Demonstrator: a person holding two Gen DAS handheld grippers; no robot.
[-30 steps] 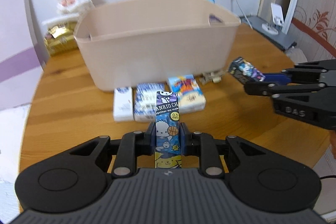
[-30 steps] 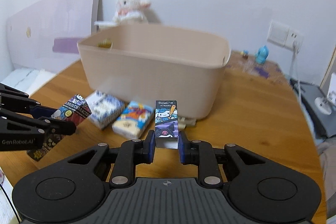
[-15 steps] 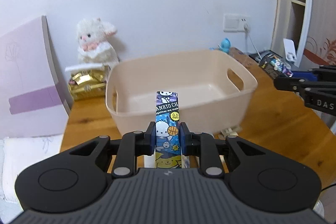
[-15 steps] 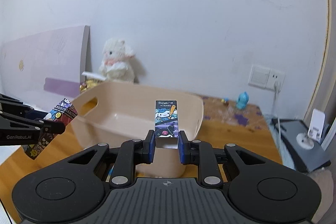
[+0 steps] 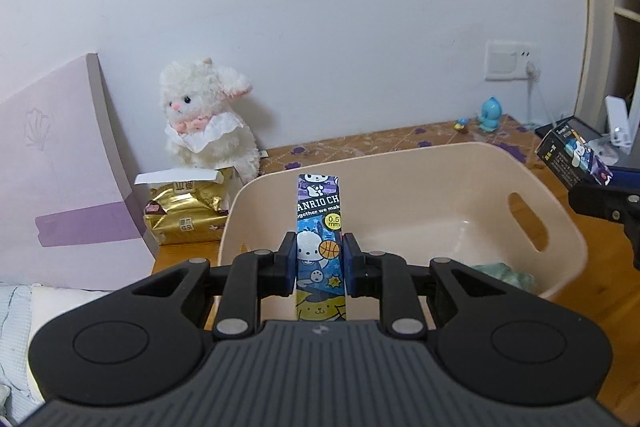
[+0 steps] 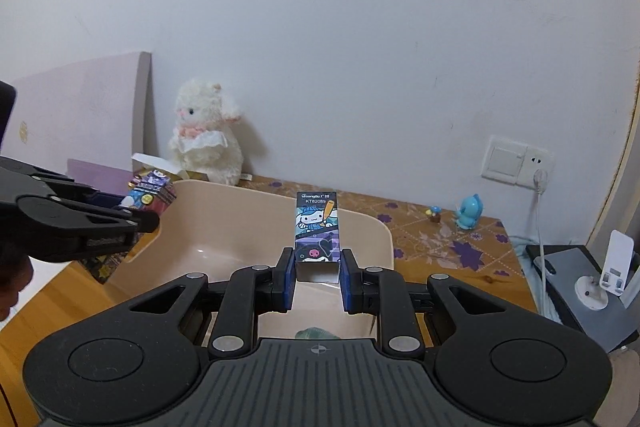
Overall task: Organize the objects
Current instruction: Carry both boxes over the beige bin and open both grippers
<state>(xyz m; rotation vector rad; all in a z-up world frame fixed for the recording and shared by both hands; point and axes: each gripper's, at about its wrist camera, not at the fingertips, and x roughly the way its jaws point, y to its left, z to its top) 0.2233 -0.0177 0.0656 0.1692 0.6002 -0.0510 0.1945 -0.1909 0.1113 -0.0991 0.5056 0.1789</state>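
My left gripper is shut on a long blue Sanrio pencil-lead box, held over the near rim of the beige plastic bin. My right gripper is shut on a smaller cartoon box, held above the bin. The right gripper and its box show at the right edge of the left wrist view. The left gripper and its box show at the left in the right wrist view. A green object lies in the bin.
A white plush toy and a gold packet stand behind the bin on the wooden table. A pink board leans at left. A blue figurine, wall socket and a grey device are at right.
Both grippers have risen from table level with their boxes and moved forward over the bin. The packets on the table in front of the bin have dropped out of view.
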